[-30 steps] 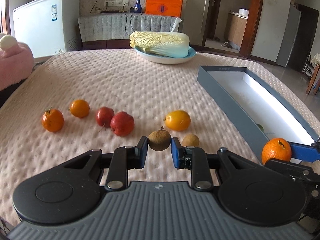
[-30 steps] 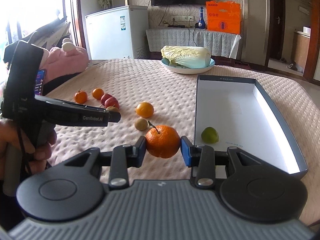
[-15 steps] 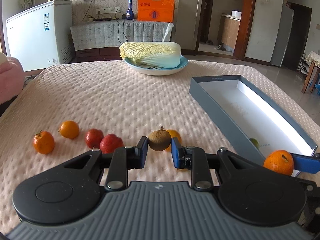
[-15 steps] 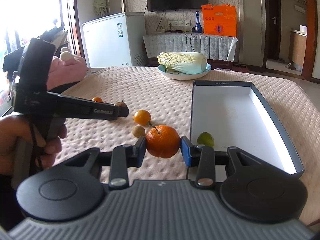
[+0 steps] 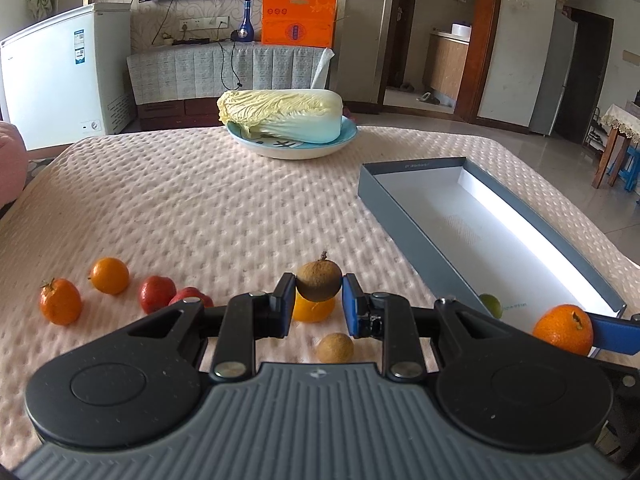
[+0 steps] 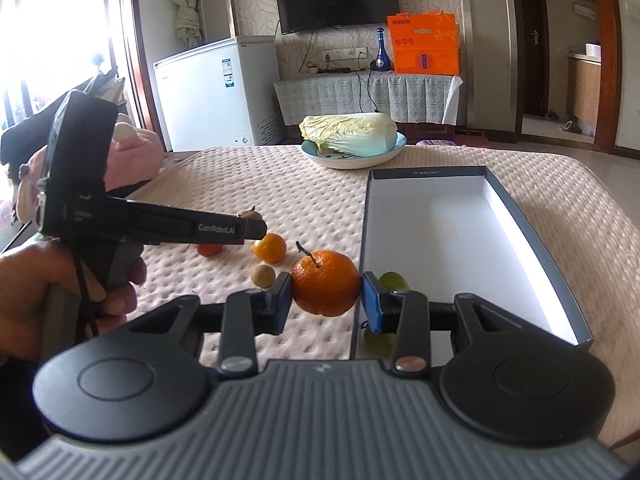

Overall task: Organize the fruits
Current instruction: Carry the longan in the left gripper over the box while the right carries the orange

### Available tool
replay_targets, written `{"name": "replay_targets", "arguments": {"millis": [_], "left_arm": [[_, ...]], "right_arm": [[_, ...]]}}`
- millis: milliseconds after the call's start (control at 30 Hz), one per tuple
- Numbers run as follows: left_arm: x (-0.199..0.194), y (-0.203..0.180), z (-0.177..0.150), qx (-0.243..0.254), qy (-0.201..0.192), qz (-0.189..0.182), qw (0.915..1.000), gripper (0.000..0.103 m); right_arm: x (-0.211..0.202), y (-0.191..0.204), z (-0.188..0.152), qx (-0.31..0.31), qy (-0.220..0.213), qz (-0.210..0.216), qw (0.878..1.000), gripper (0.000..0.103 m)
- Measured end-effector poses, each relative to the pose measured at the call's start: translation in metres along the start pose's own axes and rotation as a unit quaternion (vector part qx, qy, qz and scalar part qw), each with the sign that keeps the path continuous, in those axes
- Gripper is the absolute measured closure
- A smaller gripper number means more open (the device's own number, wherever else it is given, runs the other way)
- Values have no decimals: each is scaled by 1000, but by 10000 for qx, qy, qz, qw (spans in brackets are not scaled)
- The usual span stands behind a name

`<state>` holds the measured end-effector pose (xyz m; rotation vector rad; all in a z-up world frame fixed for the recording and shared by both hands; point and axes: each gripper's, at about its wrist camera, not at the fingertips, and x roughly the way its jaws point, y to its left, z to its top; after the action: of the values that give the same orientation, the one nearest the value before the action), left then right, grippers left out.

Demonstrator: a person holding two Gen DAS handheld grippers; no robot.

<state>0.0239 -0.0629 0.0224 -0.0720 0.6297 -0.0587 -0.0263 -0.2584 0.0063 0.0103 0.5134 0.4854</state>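
Spreading across both views is the pale pink quilted table cover (image 5: 192, 208), and on it lies the long grey cardboard box with a white inside (image 6: 452, 216), open-topped, holding one small green fruit (image 5: 490, 305) near its close end. Next in size, the round stemmed orange tangerine (image 6: 325, 282) is pinched at its widest girth between the blue pads of the right gripper (image 6: 326, 298), hanging just left of the box's near wall. It looks light, with soft loose peel that would bruise under a hard squeeze, so a gentle hold across the middle suits it. Smaller, the round brown rough-skinned fruit (image 5: 319, 286) sits clamped at its sides in the left gripper (image 5: 319, 304), lifted above the cover; its thin dry shell seems crackable, and it is probably very light. Loose on the cover remain several orange and red fruits (image 5: 156, 293) and a second brown fruit (image 5: 335, 347).
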Motion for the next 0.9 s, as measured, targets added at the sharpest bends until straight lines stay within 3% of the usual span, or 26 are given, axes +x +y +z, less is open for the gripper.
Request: {"name": "replay_targets", "arguments": {"millis": [333,900], "left_arm": [[16,0,8,-25,42,56,10000,73],[26,-21,18,86,-68,-181,9998,73]], "right_arm": [[-4,-7,-1,91,-17,-94,9999,62],[-3,-19,0,278,-48,-241,9993,62]]}}
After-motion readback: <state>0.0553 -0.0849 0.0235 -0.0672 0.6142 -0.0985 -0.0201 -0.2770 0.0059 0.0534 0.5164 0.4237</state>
